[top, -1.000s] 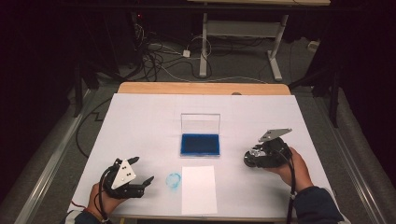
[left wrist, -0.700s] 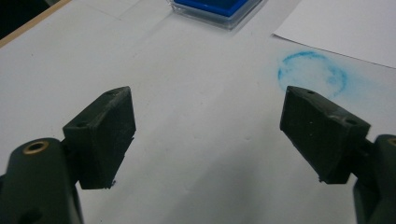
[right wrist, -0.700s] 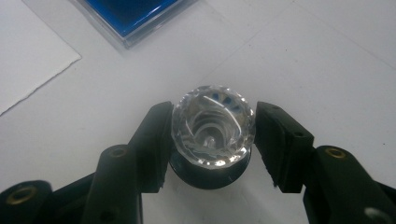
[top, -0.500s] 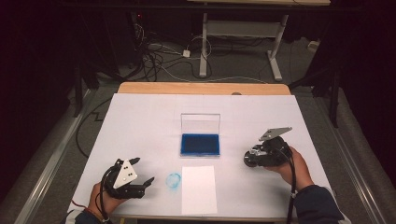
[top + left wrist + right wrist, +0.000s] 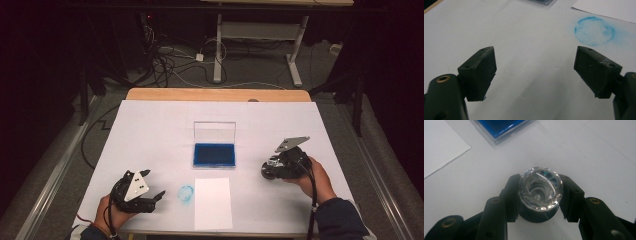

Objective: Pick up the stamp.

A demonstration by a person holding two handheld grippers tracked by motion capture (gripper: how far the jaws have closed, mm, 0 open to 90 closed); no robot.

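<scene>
My right gripper [image 5: 270, 170] rests on the right side of the table, held in a hand. Its jaws have just been closing and now press on a stamp with a clear faceted knob [image 5: 540, 188] over a dark round base. In the right gripper view the right gripper [image 5: 540, 183] pinches that knob from both sides. A blue ink pad [image 5: 214, 154] lies in its clear case, lid raised, at the table's middle. My left gripper [image 5: 156, 185] stands open at the front left, and the left gripper view shows nothing between the left gripper [image 5: 534, 65] jaws.
A white sheet of paper [image 5: 213, 202] lies near the front edge, below the ink pad. A faint blue ring mark [image 5: 186, 192] stains the white table cover [image 5: 150, 135] just left of the sheet; this blue ring mark [image 5: 594, 31] lies ahead of my left jaws. Cables and desk legs lie beyond the table.
</scene>
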